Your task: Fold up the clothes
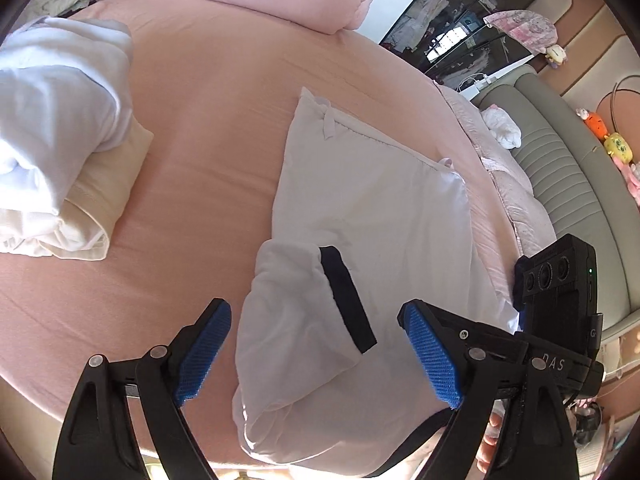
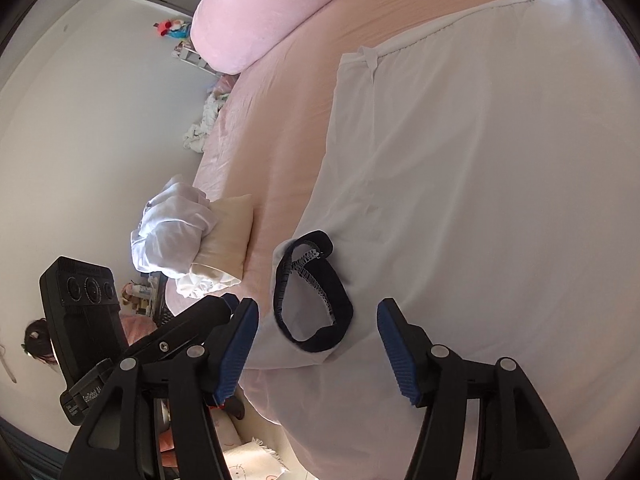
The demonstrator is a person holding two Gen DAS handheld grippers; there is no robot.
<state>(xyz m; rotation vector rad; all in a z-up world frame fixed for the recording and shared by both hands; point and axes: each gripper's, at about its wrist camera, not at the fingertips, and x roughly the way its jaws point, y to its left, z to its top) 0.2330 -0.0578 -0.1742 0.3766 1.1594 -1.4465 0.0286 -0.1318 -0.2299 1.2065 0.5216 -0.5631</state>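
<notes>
Biggest risk I see: that folded-over sleeve (image 1: 304, 320) with the navy cuff (image 2: 316, 292) looks loose, so it could flop back open or get snagged by a pad. Both the left gripper (image 1: 320, 352) and right gripper (image 2: 316, 352) are spread wide, holding nothing. The white shirt (image 1: 380, 200) lies flat on the pink bed (image 1: 200, 120), its sleeve right under and between the jaws.

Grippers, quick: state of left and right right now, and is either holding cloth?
Left gripper: open, holding nothing; the white garment's dark-cuffed sleeve lies below the jaws.
Right gripper: open, holding nothing, above the same sleeve.
</notes>
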